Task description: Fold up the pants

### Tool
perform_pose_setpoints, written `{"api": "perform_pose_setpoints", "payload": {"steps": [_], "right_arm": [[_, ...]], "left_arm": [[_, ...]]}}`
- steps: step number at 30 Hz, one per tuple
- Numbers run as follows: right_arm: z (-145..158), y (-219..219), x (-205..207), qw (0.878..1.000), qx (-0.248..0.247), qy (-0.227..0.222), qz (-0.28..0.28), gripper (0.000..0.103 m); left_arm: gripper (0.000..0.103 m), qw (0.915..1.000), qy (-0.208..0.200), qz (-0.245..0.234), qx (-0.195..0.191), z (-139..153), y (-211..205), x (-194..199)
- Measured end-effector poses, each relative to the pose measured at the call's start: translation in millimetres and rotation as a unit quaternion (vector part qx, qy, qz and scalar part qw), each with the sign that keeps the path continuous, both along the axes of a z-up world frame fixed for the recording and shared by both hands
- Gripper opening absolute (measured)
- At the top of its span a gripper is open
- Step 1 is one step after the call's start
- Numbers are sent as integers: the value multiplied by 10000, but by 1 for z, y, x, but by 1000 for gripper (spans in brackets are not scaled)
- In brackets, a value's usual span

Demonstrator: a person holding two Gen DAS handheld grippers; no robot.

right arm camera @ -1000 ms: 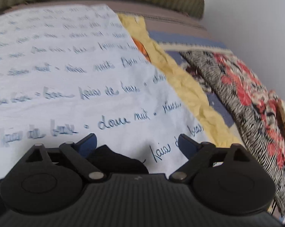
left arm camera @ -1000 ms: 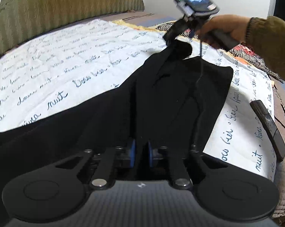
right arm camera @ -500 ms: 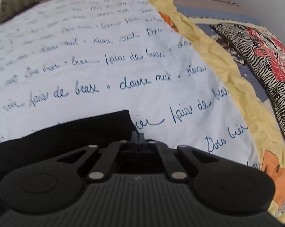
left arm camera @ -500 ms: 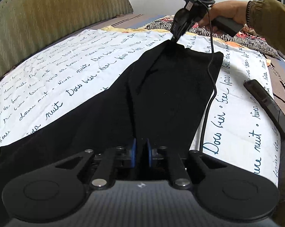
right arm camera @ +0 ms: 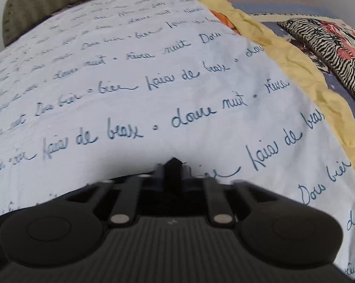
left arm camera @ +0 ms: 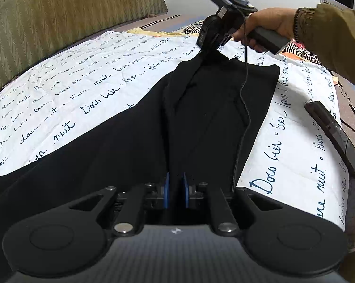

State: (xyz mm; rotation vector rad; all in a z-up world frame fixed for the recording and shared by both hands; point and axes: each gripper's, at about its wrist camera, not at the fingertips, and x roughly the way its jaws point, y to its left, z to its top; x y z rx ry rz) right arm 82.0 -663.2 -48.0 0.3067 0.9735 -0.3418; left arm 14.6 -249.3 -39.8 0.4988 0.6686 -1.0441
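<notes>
Black and matte, the pants [left arm camera: 201,122] lie lengthwise across the white sheet [left arm camera: 87,89] on the bed, and we see them as one long dark shape that runs from our left gripper [left arm camera: 175,189] up to our right gripper [left arm camera: 207,47]. The cloth looks soft and knitted, with no sheen. A raised ridge runs down its middle where the fabric is pulled between the two grips. On the right its edge is straight and ends in a rounded corner; on the left it spreads wide and flat over the sheet.

Our left gripper has its blue pads [left arm camera: 166,191] drawn close on a fold of the pants at the near end. Our right gripper, seen from the left wrist, pinches a peak of the cloth at the far end and lifts it a little off the sheet; in its own view the black fingers [right arm camera: 174,169] stand together with only a dark tip of cloth showing. A hand [left arm camera: 267,27] in an olive sleeve [left arm camera: 333,37] holds its grey handle, and a thin black cable [left arm camera: 244,108] trails from it over the pants.

The sheet is smooth cotton printed with blue handwritten script. Behind it stands a padded, ribbed olive headboard [left arm camera: 66,16]. A slim black remote [left arm camera: 333,134] lies on the sheet's right edge. Crumpled yellow fabric [right arm camera: 283,54] and a zebra-striped cloth with red flowers [right arm camera: 331,44] lie beyond the sheet.
</notes>
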Motion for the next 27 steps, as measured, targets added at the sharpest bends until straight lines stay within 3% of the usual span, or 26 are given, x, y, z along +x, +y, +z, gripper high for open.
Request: {"api": "perform_pose_setpoints", "payload": {"steps": [7, 10, 12, 15, 19, 23, 27], "right_arm": [[76, -1, -31, 9920, -513, -1146, -101, 5], [108, -1, -50, 9754, -776, -2063, 30, 4], [119, -2, -71, 9662, -892, -2420, 20, 2], [108, -15, -115, 9664, -752, -2451, -176, 2], [59, -30, -167, 9792, -477, -1878, -604, 3], [54, -15, -168, 9760, 8, -2101, -576, 24], [60, 14, -107, 9847, -236, -1662, -457, 73]], "left_arm": [[12, 9999, -45, 44, -108, 6, -1, -1], [12, 9999, -87, -10, -101, 10, -2, -6], [12, 9998, -99, -111, -99, 11, -2, -11], [12, 9995, -86, -289, -76, 11, -1, -19], [12, 9990, -53, -443, 35, 6, -4, -28], [12, 9993, -65, -356, -7, 7, -7, -30], [12, 9998, -165, 8, -75, 12, -2, -26]]}}
